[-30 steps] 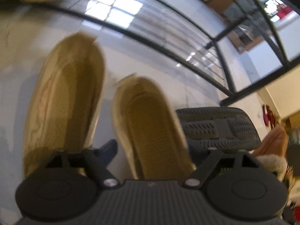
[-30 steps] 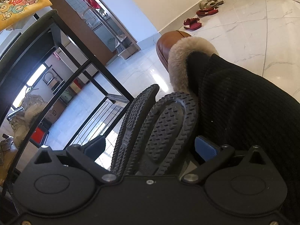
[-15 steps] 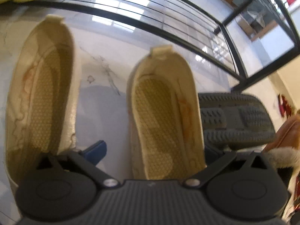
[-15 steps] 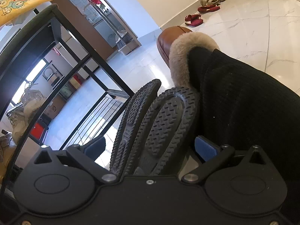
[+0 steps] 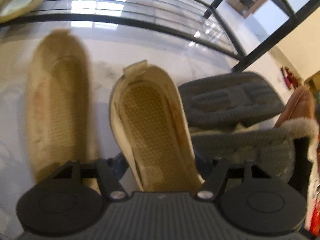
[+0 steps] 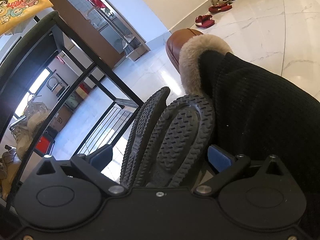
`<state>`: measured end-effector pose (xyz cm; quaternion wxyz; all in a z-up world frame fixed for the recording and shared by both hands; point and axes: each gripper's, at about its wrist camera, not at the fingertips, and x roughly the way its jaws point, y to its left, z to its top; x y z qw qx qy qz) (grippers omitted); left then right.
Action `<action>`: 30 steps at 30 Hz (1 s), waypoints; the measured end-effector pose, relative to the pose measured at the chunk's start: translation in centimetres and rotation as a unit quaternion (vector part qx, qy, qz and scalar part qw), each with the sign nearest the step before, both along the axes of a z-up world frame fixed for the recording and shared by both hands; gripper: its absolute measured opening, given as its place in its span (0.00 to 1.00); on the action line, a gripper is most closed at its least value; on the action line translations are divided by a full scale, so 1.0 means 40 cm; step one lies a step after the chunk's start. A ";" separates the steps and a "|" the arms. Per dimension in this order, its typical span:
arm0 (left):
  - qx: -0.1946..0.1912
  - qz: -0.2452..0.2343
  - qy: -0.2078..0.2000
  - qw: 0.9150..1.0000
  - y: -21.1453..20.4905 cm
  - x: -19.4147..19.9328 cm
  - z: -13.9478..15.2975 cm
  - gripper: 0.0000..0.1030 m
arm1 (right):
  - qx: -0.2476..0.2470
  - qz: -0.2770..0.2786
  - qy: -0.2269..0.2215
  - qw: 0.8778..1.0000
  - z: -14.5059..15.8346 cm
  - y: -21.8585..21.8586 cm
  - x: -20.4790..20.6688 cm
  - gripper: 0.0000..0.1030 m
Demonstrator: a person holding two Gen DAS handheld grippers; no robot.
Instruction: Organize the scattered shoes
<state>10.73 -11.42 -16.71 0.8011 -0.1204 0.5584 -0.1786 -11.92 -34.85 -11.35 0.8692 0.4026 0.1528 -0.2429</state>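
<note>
Left to right: the left tool (image 5: 160,160) has swung a little since a moment ago, and one cream shoe (image 5: 152,124) sits sole-up between its fingers, gripped. A second cream shoe (image 5: 58,108) hangs blurred beside it, over the black rack (image 5: 140,23); placement looks near. The right tool (image 6: 160,156) stays clamped on two black slippers (image 6: 176,136), soles out, beside a fur-trimmed brown boot (image 6: 184,40). Count: two cream shoes, two black slippers, one boot, red slippers (image 6: 204,21) far across the floor.

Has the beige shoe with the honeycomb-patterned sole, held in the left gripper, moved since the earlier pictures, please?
Cannot tell: the beige shoe stays between the left gripper fingers, while the black metal rack shifts with the camera.
</note>
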 end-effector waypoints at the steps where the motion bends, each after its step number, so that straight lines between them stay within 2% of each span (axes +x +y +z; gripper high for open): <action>1: 0.005 -0.005 0.000 1.000 0.014 -0.003 -0.001 0.64 | 0.000 0.000 -0.001 1.000 0.000 0.000 0.000 1.00; 8: 0.067 -0.065 -0.027 0.995 0.046 -0.046 0.012 0.63 | -0.007 0.004 0.004 1.000 0.000 0.008 0.005 1.00; 12: 0.090 -0.069 -0.042 0.993 0.070 -0.057 0.014 0.63 | -0.005 0.009 0.002 1.000 -0.001 0.008 0.006 1.00; 14: 0.097 -0.051 -0.051 0.993 0.091 -0.055 0.010 0.64 | -0.003 0.014 0.003 1.000 -0.004 0.008 0.010 1.00; 16: 0.094 -0.041 -0.056 0.993 0.097 -0.049 0.007 0.67 | 0.003 0.022 0.003 1.000 -0.009 0.010 0.017 1.00; 20: 0.052 -0.035 -0.036 0.997 0.110 -0.050 0.016 0.89 | 0.020 0.049 0.005 0.999 -0.023 0.013 0.032 1.00; 21: 0.044 -0.037 -0.032 0.998 0.112 -0.054 0.023 0.90 | 0.021 0.052 0.004 0.998 -0.024 0.014 0.033 1.00; 25: 0.048 -0.059 -0.067 0.995 0.140 -0.114 0.087 0.91 | 0.022 0.102 0.010 0.994 -0.032 0.035 0.053 1.00; 27: 0.050 -0.054 -0.079 0.994 0.176 -0.148 0.112 0.92 | 0.021 0.120 0.013 0.992 -0.032 0.044 0.059 1.00; 30: 0.065 -0.026 -0.096 0.993 0.262 -0.211 0.140 0.94 | -0.010 0.189 0.024 0.982 -0.025 0.095 0.081 1.00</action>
